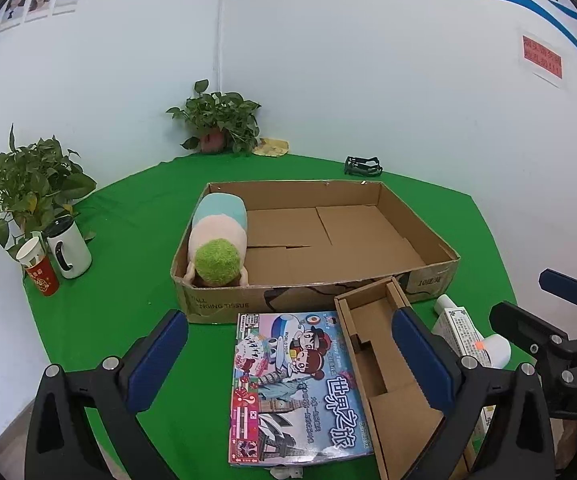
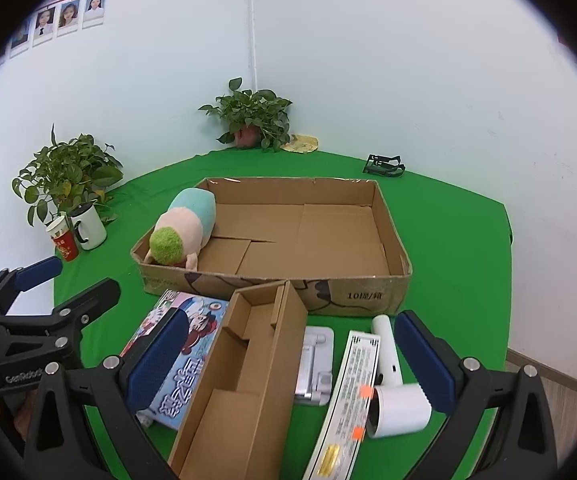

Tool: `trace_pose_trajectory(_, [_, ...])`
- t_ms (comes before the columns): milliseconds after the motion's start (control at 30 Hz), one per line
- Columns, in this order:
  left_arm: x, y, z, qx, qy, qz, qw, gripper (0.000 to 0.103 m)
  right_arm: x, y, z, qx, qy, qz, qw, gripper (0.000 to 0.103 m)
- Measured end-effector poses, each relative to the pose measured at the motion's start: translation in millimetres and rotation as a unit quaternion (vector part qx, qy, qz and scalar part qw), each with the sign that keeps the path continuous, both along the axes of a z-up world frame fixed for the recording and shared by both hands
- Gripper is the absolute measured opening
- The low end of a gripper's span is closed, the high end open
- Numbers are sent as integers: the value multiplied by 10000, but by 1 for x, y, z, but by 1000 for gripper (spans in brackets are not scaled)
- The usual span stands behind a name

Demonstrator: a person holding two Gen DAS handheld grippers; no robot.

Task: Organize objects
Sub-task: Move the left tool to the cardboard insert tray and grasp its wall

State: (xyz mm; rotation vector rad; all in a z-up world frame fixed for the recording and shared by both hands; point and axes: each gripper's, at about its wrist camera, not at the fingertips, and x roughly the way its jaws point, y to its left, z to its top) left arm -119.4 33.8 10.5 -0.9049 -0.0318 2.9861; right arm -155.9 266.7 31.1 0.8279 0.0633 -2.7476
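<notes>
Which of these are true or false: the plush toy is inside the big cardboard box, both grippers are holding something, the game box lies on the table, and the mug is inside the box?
1. The plush toy lies inside the big cardboard box. True.
2. Both grippers hold something. False: the left gripper and right gripper are open and hold nothing.
3. The game box lies on the green table. True.
4. The white mug is inside the box. False: it stands on the table beside a red paper cup.

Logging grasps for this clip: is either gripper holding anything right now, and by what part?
Nothing is held. The left gripper and right gripper are both open above the table.
</notes>
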Motion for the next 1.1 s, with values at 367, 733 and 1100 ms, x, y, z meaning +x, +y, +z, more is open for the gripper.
trace_pose_trajectory(367, [22, 5, -2, 375, -303, -370, 9981, 103, 33, -2, 15, 100, -15, 231, 9997, 102])
trace_pose_trajectory(733, [23, 1, -71, 837, -1318, -701, 9852, 101, 33, -7, -48, 449, -790, 369, 9952, 102])
trace_pose_trajectory(1100, [21, 13, -113, 1201, -1913, -1081, 9681, 87, 40, -6, -80, 828, -1142, 597, 9882, 99])
